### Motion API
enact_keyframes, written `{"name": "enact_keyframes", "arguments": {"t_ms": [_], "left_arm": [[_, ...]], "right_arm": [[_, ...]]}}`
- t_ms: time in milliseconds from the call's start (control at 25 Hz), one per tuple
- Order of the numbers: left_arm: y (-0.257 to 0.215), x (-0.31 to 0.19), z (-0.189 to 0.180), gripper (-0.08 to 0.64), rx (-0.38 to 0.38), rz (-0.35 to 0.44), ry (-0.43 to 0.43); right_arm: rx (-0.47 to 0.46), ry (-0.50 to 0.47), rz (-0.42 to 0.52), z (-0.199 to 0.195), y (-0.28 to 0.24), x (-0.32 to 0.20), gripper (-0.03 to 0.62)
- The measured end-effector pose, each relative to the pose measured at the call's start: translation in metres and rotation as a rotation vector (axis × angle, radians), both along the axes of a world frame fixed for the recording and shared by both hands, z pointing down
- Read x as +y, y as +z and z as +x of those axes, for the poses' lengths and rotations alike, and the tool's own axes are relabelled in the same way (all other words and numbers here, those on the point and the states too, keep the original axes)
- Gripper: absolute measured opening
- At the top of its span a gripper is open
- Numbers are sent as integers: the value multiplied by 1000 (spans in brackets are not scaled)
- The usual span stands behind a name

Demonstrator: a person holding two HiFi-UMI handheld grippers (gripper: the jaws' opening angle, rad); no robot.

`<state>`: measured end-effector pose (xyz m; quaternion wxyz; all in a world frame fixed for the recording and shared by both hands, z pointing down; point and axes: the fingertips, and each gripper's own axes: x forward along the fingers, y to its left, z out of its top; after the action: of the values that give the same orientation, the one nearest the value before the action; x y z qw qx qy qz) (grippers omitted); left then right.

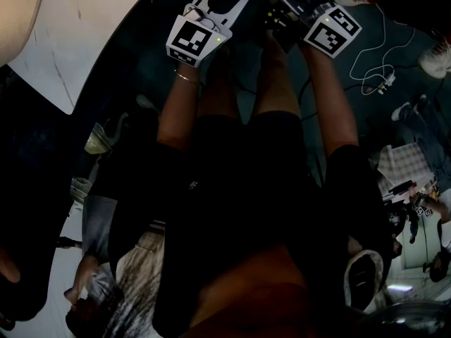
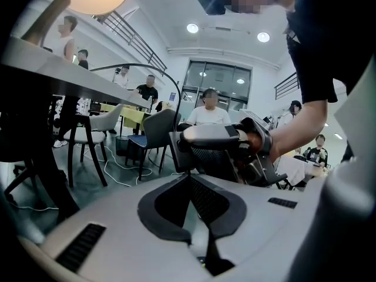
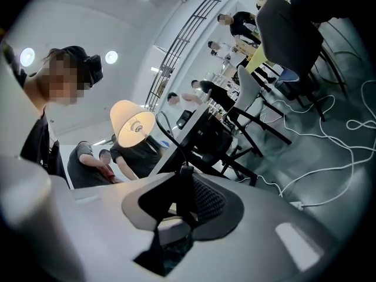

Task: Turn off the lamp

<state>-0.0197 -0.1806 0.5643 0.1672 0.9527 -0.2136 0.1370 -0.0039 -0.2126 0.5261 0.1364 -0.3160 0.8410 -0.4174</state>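
The lamp (image 3: 132, 123) glows on the table (image 3: 187, 135). Below the table's edge, the right gripper (image 3: 183, 174) pinches its black cord (image 3: 170, 140), seemingly at the switch. The left gripper (image 2: 189, 178), jaws together and empty, hangs beside it. Best to press the switch squarely and avoid tugging.

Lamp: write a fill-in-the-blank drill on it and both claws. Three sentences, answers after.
1. The lamp glows, so it is switched ___.
2. The right claw pinches a black ___ that leads up toward the lamp.
3. The left claw has its jaws shut with ___ between them.
Missing words: on; cord; nothing.
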Motion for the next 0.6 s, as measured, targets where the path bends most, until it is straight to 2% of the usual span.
{"name": "enact_keyframes", "arguments": {"t_ms": [600], "left_arm": [[1,2,0,12,-15,0,5]], "right_arm": [[-27,7,-24,1,1,2,77]]}}
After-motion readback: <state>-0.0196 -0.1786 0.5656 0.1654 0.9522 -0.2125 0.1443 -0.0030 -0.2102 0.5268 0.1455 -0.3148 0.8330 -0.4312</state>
